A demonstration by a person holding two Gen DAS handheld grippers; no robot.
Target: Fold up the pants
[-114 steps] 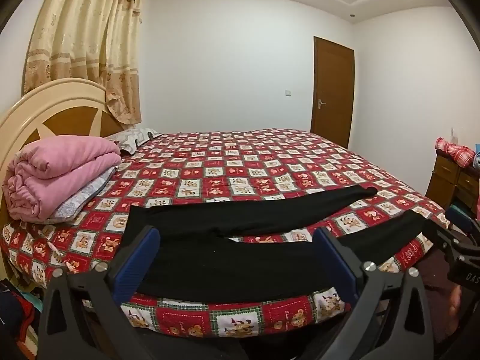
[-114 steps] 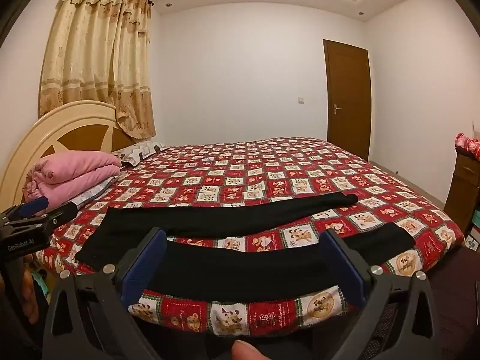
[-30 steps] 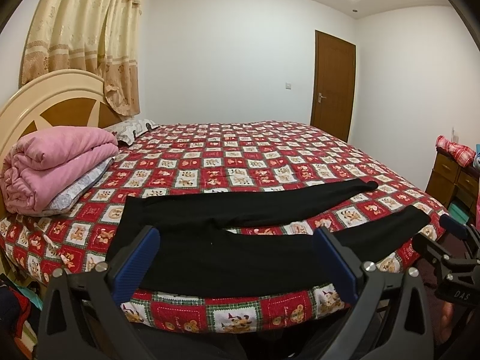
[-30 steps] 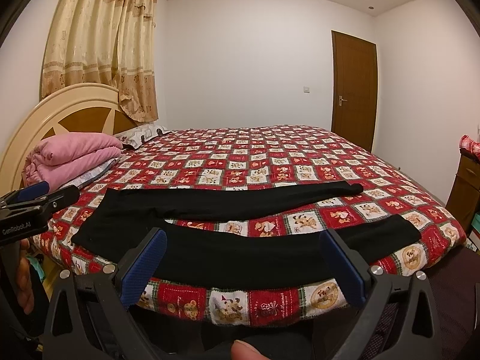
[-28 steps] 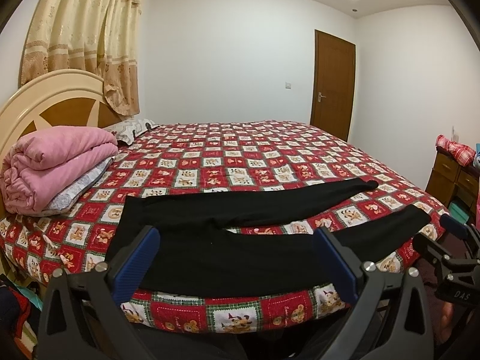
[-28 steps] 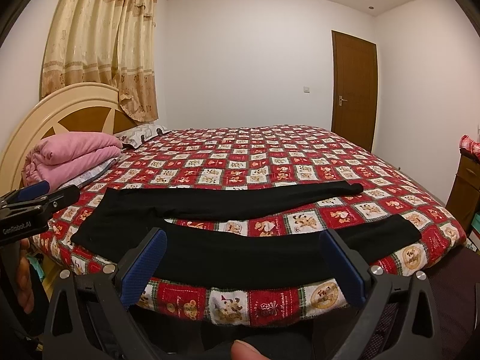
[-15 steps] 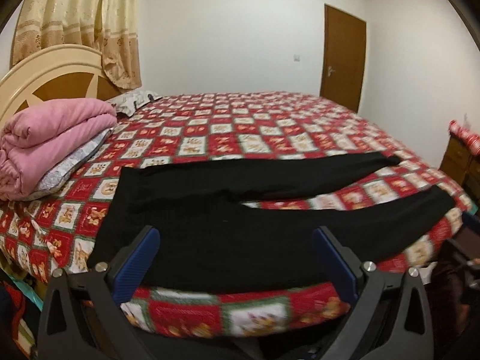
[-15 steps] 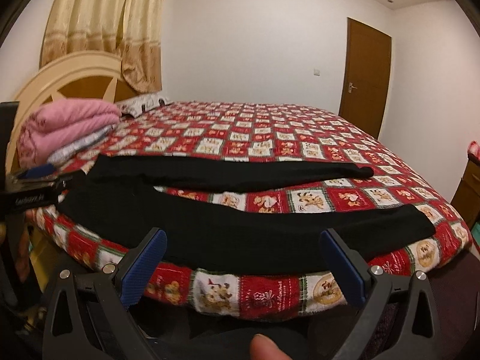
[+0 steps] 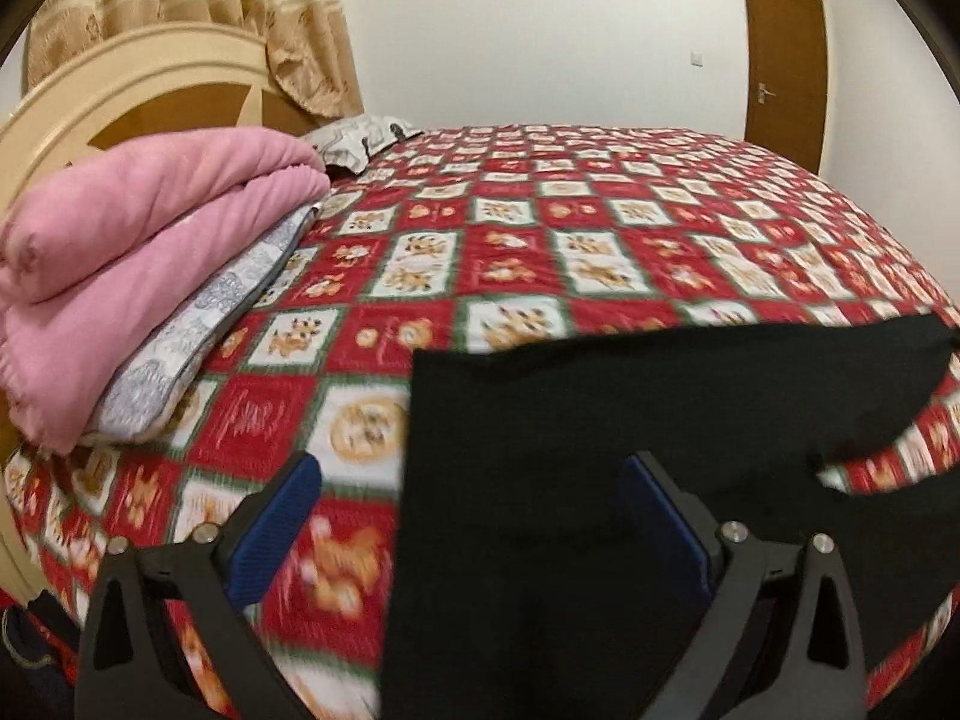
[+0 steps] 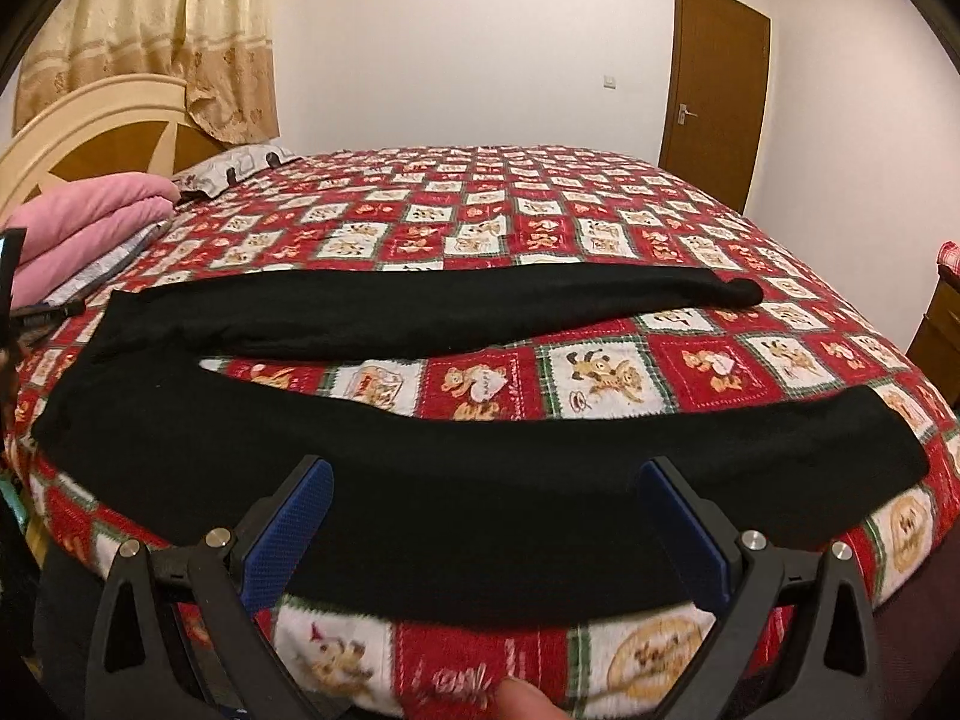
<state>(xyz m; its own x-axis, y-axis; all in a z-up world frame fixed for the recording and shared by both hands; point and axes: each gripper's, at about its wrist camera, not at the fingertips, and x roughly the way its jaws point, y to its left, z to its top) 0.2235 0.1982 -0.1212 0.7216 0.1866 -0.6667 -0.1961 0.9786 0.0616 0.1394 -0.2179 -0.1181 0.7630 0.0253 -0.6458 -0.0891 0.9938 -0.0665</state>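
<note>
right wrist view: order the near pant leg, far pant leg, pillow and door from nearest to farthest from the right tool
1. Near pant leg, right in front of the open right tool.
2. Far pant leg, mid-bed.
3. Pillow, far left by the headboard.
4. Door, back right wall.

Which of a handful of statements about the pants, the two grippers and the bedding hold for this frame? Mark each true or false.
1. The pants lie spread on the bed with both legs apart. True.
2. The right gripper is shut on a pant leg. False: its jaws stand open, gripping nothing.
3. The left gripper is open at the waist end of the pants. True.
4. The pink blanket lies unfolded over the pants. False: it sits folded by the headboard, apart from the pants.
5. The door stands open. False: it is closed.
</note>
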